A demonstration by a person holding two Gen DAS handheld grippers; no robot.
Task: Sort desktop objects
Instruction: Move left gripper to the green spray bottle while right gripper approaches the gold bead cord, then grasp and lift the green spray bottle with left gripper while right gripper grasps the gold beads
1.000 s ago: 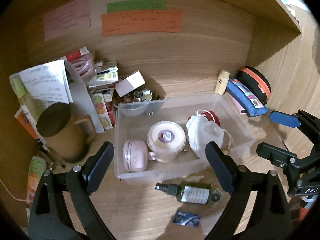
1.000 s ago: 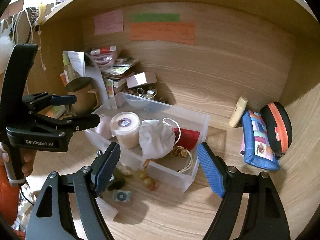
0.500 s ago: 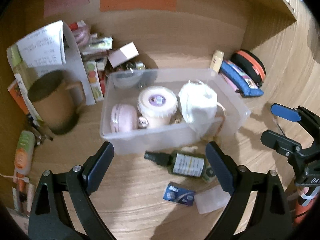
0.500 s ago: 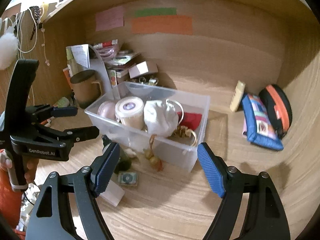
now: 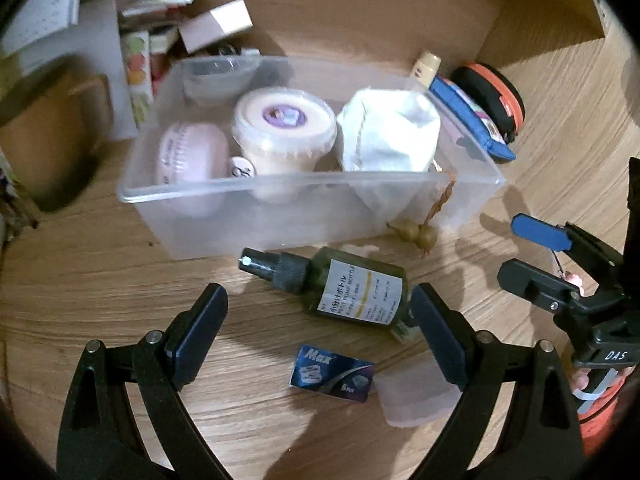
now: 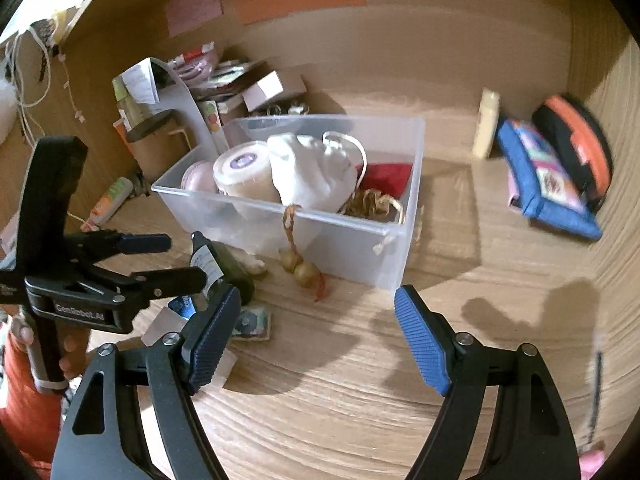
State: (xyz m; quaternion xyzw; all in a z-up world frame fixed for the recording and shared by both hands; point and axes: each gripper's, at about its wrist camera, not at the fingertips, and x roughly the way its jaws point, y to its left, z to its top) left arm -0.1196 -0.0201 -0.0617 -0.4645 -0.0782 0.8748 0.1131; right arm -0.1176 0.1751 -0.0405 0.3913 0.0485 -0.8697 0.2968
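— While both sets of tongs hang over the wooden surface [image 5: 100, 280], what do we record for the left tongs [image 5: 318, 340]?

— We find them spread wide and holding nothing. They hover above a dark green spray bottle [image 5: 340, 290] lying on its side just in front of the clear plastic bin [image 5: 280, 208], nozzle pointing left.

— And beside the bottle?

— We note a small blue packet [image 5: 332, 372] lying flat nearer the camera, and a translucent cap [image 5: 416, 396] just right of it.

— The right tongs [image 6: 318, 344]?

— Also wide apart, empty, above bare wood to the right of the bottle.

— Contents of the bin?

— We see a pink case [image 5: 190, 156], a cream tub [image 5: 284, 128] with a purple label, and a white drawstring pouch [image 5: 388, 132]. A cord with two gold beads [image 6: 300, 268] trails over the front wall onto the surface.

— Elsewhere?

— A blue pouch [image 6: 544, 184] and an orange-and-black case [image 6: 576, 152] rest by the right wall, well apart from the bin.
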